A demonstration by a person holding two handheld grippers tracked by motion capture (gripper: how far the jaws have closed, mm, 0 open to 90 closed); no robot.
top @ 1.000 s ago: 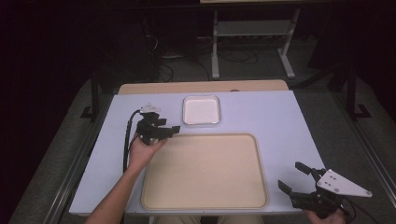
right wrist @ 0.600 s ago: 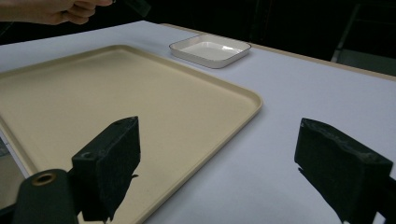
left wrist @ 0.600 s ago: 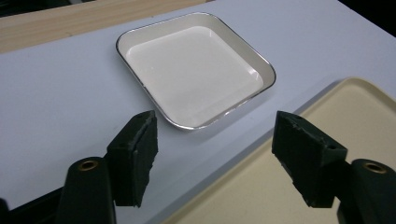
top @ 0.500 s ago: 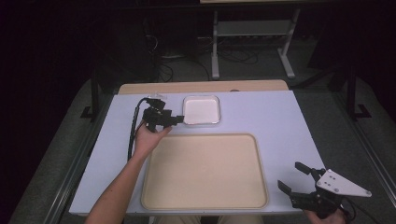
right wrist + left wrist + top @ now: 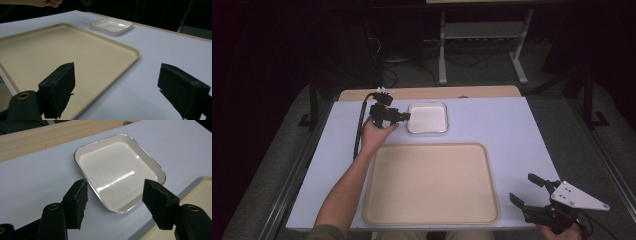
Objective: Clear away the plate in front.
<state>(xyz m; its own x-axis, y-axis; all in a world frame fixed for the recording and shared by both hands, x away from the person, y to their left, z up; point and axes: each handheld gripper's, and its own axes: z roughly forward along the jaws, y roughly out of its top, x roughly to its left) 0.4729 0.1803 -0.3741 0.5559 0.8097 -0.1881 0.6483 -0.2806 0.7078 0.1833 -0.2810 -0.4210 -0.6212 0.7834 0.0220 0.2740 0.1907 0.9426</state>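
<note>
White table (image 5: 512, 130); left claw (image 5: 404, 117) closing, empty, beside white dish (image 5: 428, 118); beige tray (image 5: 430, 182) near; right claw (image 5: 526, 190) open

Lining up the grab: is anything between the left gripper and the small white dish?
Nothing. In the left gripper view, bare table separates the left gripper from the white dish.

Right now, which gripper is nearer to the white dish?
Left. The left gripper sits just beside the white dish, jaws open toward its near edge. The right gripper is far off, at the table's near right corner.
</note>
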